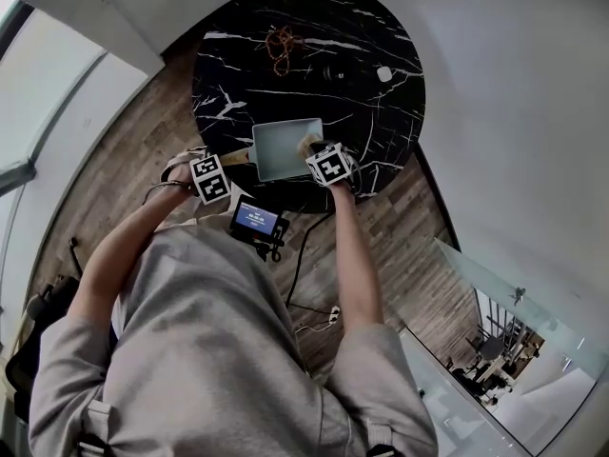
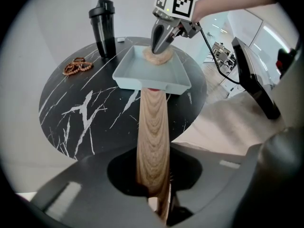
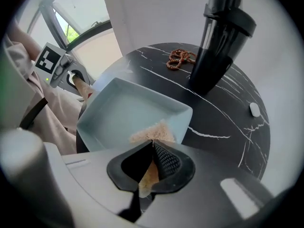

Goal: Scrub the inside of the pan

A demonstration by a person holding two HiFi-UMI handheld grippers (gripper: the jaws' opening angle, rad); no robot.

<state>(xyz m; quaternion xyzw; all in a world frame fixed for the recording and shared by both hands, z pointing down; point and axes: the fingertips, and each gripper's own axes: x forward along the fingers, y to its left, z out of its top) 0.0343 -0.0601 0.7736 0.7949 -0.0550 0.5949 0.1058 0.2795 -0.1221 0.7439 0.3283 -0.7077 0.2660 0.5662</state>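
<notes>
The pan point(image 2: 142, 72) sits at the near edge of the round black marble table point(image 2: 85, 113), right in front of the person, w/ its wooden handle point(image 2: 153, 127) sticking out past the rim toward them. The left gripper point(image 2: 154, 194) is clamped on that handle, jaws tight against the wood on both sides. I reckon that grip is there to pin the pan so it can't skate or spin while the other side pushes.

The right gripper point(image 3: 151, 170) is clenched on a beige scrub pad point(image 3: 152, 133), pinched between the pads w/ most of it bulging out below the tips. It points steeply down & presses the pad onto the pan floor at the far corner, just beside the wall. Prob. mid-scrub, working the edges.

Containers: the pan is pale blue-grey, shallow, squarish w/ rounded corners. Nothing in it but the pad, and I see no water, suds or grime, tho a thin film would be hard to spot. A tall black shaker bottle point(image 3: 221, 42) stands upright beyond the pan w/ its lid on. It's opaque, so contents unknown.

Also on the table, well apart from the pan: a brown bead string point(image 1: 281, 46) in a heap & a small white object point(image 1: 383, 74).
</notes>
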